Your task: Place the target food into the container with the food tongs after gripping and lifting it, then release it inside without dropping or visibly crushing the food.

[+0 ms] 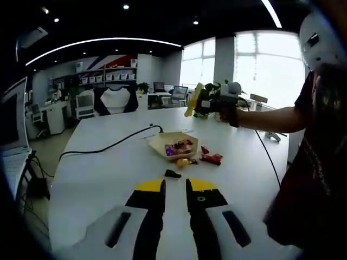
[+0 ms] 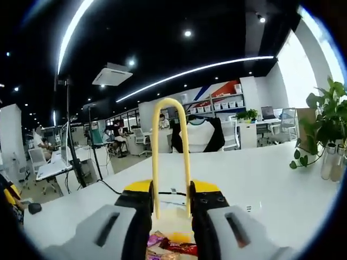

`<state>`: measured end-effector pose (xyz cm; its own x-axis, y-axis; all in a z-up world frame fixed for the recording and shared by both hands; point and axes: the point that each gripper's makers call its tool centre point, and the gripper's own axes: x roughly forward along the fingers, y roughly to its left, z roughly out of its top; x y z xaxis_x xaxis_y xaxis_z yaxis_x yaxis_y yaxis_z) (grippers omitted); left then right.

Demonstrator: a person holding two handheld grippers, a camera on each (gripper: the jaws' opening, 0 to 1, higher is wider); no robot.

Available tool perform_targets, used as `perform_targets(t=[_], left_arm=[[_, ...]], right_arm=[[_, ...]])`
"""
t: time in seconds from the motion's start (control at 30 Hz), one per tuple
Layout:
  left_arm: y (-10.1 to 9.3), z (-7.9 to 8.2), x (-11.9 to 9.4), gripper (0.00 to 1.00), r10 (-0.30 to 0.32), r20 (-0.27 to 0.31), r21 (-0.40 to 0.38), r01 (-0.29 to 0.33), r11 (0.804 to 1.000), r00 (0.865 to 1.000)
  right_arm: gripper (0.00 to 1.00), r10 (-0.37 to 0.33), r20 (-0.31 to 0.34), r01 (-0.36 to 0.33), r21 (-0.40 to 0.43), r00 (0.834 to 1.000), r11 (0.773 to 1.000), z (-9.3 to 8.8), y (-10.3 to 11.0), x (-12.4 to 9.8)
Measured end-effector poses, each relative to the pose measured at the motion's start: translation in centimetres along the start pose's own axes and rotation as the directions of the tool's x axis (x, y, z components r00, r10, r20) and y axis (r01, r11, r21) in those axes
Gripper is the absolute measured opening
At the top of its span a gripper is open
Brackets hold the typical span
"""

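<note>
white table [image 1: 108, 173], snacks [image 2: 168, 245] beneath right hand-held gripper [image 2: 172, 208]

Left hand-held gripper [image 1: 176, 190] (jaws slightly apart) faces the container [image 1: 172, 145]; sweets [image 1: 211, 157] beside it.

Daylight floods through the windows [image 1: 260, 65] — blown out to white glare, leaving the person [image 1: 320, 141] beside them dark. Ceiling light strips [image 2: 195, 70] and spotlights shine against a dim ceiling. Fisheye bending curves the white table [image 1: 108, 162] — edges soften, shadows faint.
</note>
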<state>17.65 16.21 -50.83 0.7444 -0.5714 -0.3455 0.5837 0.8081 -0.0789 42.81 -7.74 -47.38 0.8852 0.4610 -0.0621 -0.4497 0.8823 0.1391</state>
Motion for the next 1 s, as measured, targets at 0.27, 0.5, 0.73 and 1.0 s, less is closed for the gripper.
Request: perform_targets(t=[0.27,0.5,0.73,1.0], left_arm=[[-0.6,0.5,0.8,0.16,-0.039,0.018,0.012,0.039,0.999,0.999],[-0.8,0.5,1.5,0.16,-0.068,0.032,0.005,0.068,0.998,0.997],[-1.0,0.9,2.4,0.16,-0.09,0.042,-0.005,0.09,0.996,0.995],[-1.0,1.4,3.6,0.15,-0.103,0.044,-0.003,0.103,0.995,0.994]], right_arm=[[0.23,0.011,0.016,-0.01,-0.028,1.0,1.0,2.0,0.5,-2.6],[0.23,0.0,0.007,0.0,-0.046,1.0,0.999,2.6,0.7,-5.3],[0.24,-0.03,-0.002,0.029,-0.052,1.0,0.998,1.9,0.8,-9.0],[0.24,-0.089,0.011,0.089,-0.042,0.996,0.995,0.8,0.9,-13.0]])
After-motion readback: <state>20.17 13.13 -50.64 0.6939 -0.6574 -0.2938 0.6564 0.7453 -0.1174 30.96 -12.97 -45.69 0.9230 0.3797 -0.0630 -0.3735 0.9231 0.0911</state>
